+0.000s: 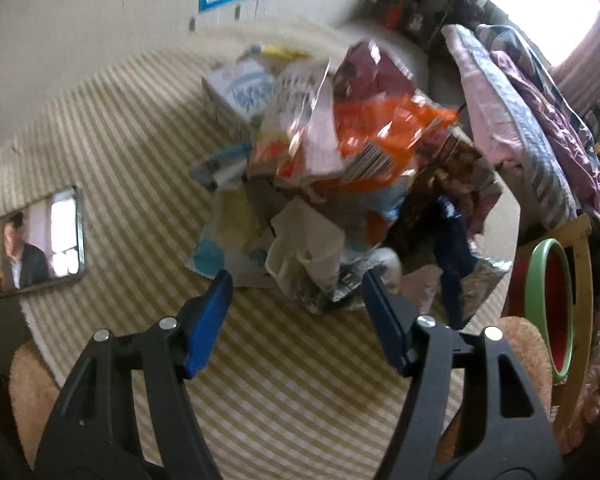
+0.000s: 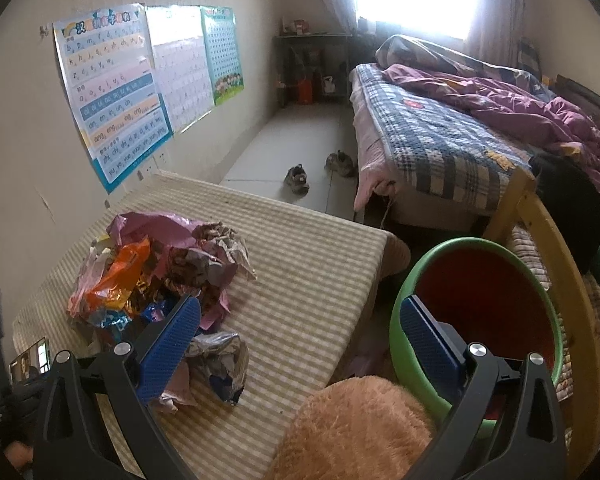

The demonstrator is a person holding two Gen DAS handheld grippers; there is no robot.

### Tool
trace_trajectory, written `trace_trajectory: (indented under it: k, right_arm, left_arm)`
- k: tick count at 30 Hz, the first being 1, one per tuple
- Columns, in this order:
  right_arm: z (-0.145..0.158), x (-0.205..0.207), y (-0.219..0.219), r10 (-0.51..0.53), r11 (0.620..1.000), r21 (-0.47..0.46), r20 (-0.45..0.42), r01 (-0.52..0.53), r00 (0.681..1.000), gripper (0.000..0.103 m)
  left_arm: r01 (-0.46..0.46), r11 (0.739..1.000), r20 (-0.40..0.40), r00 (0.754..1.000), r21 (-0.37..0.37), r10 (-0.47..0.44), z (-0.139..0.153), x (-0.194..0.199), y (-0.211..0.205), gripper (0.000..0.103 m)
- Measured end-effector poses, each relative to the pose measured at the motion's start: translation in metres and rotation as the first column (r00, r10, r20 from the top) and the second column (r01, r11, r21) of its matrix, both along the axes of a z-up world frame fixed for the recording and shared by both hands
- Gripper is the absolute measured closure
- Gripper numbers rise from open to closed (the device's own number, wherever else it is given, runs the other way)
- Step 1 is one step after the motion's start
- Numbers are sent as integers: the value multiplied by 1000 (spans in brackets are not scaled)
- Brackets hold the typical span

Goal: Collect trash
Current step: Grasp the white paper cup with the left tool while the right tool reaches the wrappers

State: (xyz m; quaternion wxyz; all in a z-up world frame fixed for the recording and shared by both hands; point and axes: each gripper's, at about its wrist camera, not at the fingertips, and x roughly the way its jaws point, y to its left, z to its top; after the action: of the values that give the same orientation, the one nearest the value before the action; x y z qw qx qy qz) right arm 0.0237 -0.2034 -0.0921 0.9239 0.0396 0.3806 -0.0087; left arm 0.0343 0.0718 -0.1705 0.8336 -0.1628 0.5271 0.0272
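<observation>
A heap of crumpled wrappers [image 1: 332, 168], orange, purple, white and blue, lies on a striped tablecloth [image 1: 119, 128]. My left gripper [image 1: 297, 280] is open, its blue fingers [image 1: 209, 320] standing either side of the heap's near edge, just above the cloth. In the right wrist view the same heap [image 2: 151, 276] lies at left with a loose silver wrapper [image 2: 223, 364] near it. My right gripper [image 2: 300, 316] is open and empty, its right finger over a green bin with a red inside [image 2: 488, 300].
A phone [image 1: 35, 244] playing video lies on the table's left. A fuzzy tan cushion [image 2: 352, 428] sits at the table's near edge. A bed [image 2: 460, 132] with quilts stands right; shoes [image 2: 297, 178] lie on the floor; posters [image 2: 115, 92] hang on the wall.
</observation>
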Motion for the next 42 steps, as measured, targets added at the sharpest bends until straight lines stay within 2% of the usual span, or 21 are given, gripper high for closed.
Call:
trace_trajectory:
  k: [1,3,4,9,13,19,24,26,27,28,29,31,32,34,42]
  right_arm:
    - [-1,0,1,4,1000,-4,-1,-4,1000,7]
    - [-1,0,1,8,1000,-9,-2,-8,1000,7]
    - [-3,1,1,10,1000,-7,-4,-10,1000,7]
    - [-15,5,3,39,999,39,-55,-37,998,7]
    - [-29,9,5,65,996,74,-112,-57,992,7]
    - [-52,17,17,129,987,111,-161,-112,978,7]
    - [-74,27,33,237,962,196,-241,-192,941,28]
    - [-85,32,36,261,953,229,-293,-197,920,51]
    - [-87,33,34,271,947,256,-308,-195,912,58]
    - [-88,33,32,276,942,276,-310,-191,910,69]
    - [-87,32,31,276,939,287,-308,-188,911,76]
    - [-83,29,29,279,936,295,-293,-191,914,83]
    - [-81,28,28,285,934,298,-290,-197,914,92]
    - [-80,27,29,297,932,295,-291,-210,909,101]
    - [-69,17,28,321,924,300,-267,-238,909,103]
  left_arm:
    - [-7,1000,-7,1000,-19,7,-3,0,2,48]
    - [-16,998,-14,1000,-61,15,-7,-2,5,68]
    - [-15,998,-13,1000,-68,14,-7,-3,6,71]
    - [10,997,15,1000,-72,-8,0,-11,6,78]
    - [42,997,43,998,-66,-39,10,-20,1,79]
    - [75,997,64,995,-17,-74,27,-25,-7,79]
    - [73,997,82,994,10,-73,35,-29,-6,79]
    - [72,997,83,994,16,-74,37,-30,-8,79]
    - [73,997,84,994,18,-74,37,-30,-9,79]
    - [74,997,86,993,19,-75,38,-31,-10,78]
    - [74,997,87,993,21,-76,38,-31,-10,78]
    - [75,997,87,993,20,-77,38,-31,-11,78]
    - [77,997,86,993,19,-78,38,-32,-11,78]
    - [79,997,89,993,20,-80,39,-34,-13,78]
    - [73,997,110,991,21,-75,46,-36,-14,78]
